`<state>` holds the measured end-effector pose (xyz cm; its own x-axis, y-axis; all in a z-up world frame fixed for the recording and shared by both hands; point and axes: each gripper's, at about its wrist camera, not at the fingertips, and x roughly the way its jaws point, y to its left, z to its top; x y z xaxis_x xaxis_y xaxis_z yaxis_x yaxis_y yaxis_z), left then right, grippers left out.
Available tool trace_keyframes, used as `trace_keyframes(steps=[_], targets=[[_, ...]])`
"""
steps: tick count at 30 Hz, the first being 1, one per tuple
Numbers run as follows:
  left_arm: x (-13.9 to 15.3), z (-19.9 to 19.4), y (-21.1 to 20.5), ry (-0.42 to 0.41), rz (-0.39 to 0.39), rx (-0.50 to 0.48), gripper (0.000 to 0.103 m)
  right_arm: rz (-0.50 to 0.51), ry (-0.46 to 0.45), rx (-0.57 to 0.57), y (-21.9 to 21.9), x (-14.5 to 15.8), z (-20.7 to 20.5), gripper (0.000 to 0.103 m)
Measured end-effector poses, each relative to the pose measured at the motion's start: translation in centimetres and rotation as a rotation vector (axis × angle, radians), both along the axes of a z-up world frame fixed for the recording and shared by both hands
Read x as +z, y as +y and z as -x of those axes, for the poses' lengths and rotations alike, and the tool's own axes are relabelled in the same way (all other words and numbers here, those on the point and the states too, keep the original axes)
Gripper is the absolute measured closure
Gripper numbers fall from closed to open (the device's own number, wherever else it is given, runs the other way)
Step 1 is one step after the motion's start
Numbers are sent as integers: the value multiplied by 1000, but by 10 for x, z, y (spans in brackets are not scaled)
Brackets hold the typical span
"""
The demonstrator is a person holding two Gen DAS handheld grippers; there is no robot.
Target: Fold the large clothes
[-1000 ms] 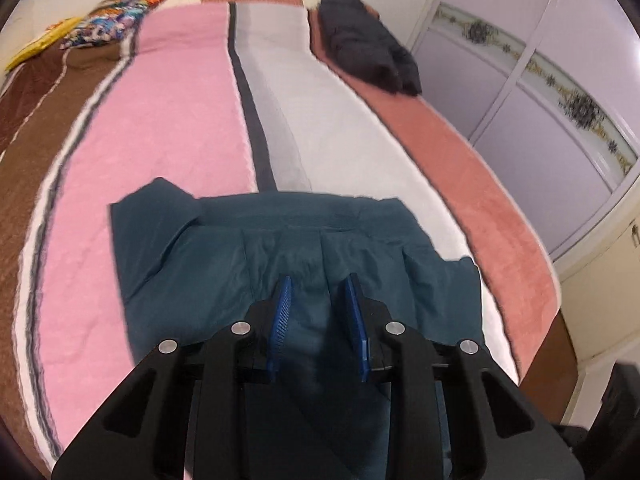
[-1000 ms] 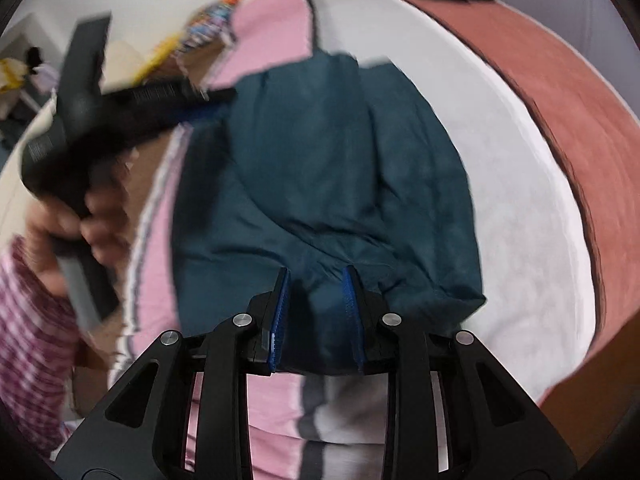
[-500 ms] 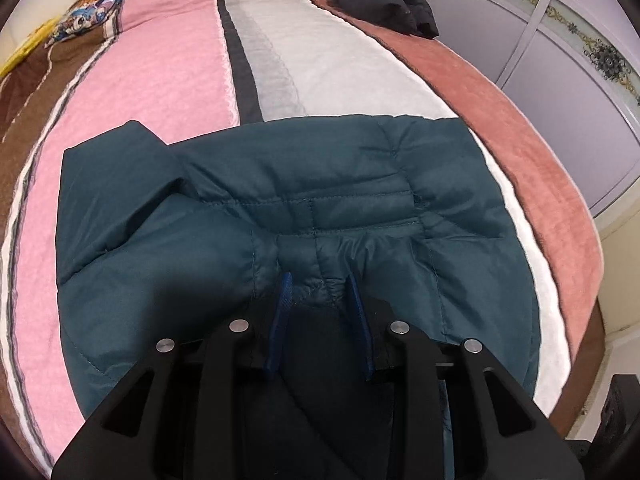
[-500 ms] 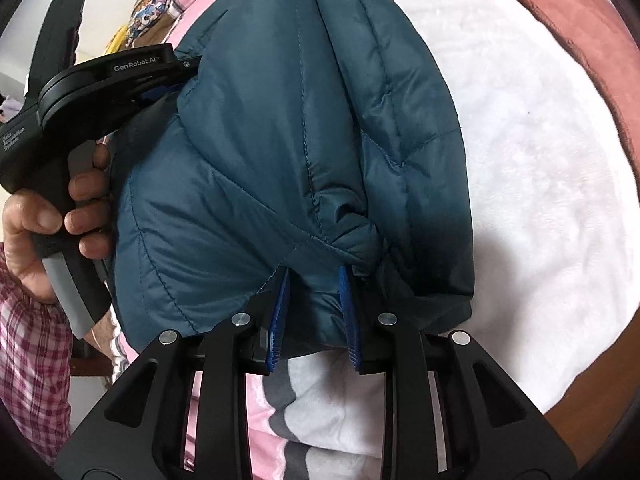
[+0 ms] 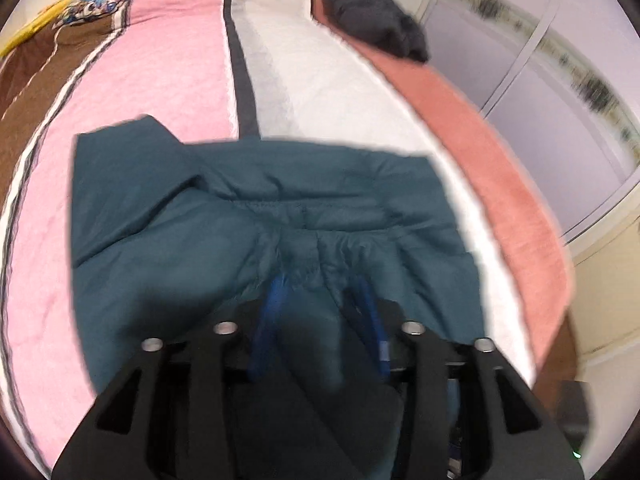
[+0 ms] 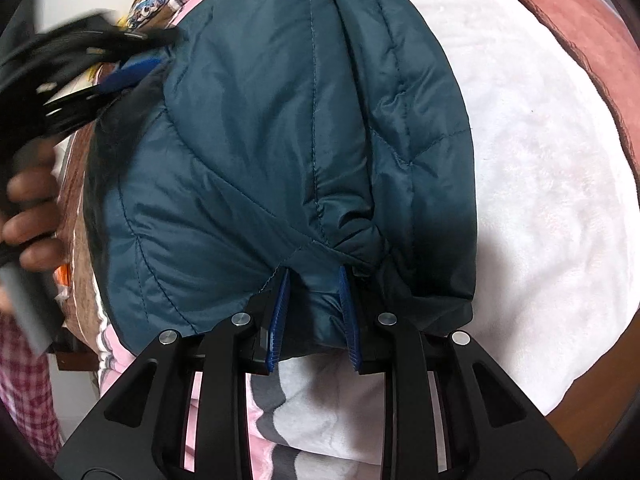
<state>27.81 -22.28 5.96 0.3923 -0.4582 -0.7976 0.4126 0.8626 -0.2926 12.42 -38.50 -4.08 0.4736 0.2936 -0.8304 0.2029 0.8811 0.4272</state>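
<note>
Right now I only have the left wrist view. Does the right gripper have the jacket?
Observer: Yes. The right gripper is shut on a bunched fold at the near edge of the teal jacket.
Operator: Where does my left one sit from there?
Observer: The left gripper is at the jacket's opposite edge, blurred. Its jaws have just been opening, with fabric loose between them.
Operator: What lies under the right grip?
Observer: The white stripe of the blanket.
</note>
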Motion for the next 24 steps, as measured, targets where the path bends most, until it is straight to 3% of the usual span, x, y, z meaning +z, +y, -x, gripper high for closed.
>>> trace_keyframes(steps=[3,6,13,24], targets=[[22,22,31,-39,60,22,45,-15,0,-3,-1,0,-1,79],[28,44,65,-52,62,58,43,-15,-2,-1,-1,0,-2,79],[0,89,130,48,76,147,42,-9,-2,-5,0,1,1,79],[-22,130,136,98,127,107,42,-1,-2,-18,7,2,0,79]])
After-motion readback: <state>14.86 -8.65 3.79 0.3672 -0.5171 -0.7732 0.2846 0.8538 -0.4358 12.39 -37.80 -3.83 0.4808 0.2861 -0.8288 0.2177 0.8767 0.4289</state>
